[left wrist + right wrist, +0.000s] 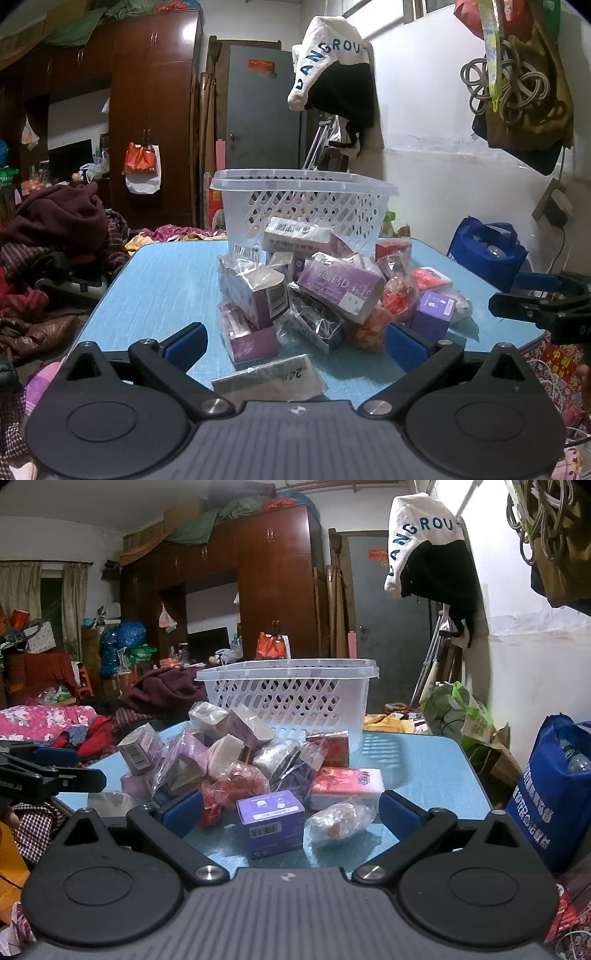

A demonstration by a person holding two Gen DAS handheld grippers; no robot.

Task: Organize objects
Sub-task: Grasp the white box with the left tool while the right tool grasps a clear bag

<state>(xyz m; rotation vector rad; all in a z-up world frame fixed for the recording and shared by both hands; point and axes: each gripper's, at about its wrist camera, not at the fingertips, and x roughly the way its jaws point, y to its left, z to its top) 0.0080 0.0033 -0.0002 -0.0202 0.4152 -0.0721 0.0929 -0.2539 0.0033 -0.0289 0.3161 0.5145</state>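
A pile of boxes and plastic-wrapped packets lies on a blue table (147, 295). It includes a purple vitamin box (338, 291), a small purple box (271, 821), a pink-and-white packet (345, 782) and a flat silver box (269, 378). A white perforated basket (303, 206) stands behind the pile; it also shows in the right wrist view (288, 698). My left gripper (293, 345) is open and empty at the near edge of the pile. My right gripper (290, 812) is open and empty, with the small purple box between its fingers.
A blue shopping bag (554, 801) stands right of the table. Heaped clothes (55, 236) lie to the left. A wardrobe (147, 110) and grey door (262, 110) are behind. Bags and cords (517, 85) hang on the right wall.
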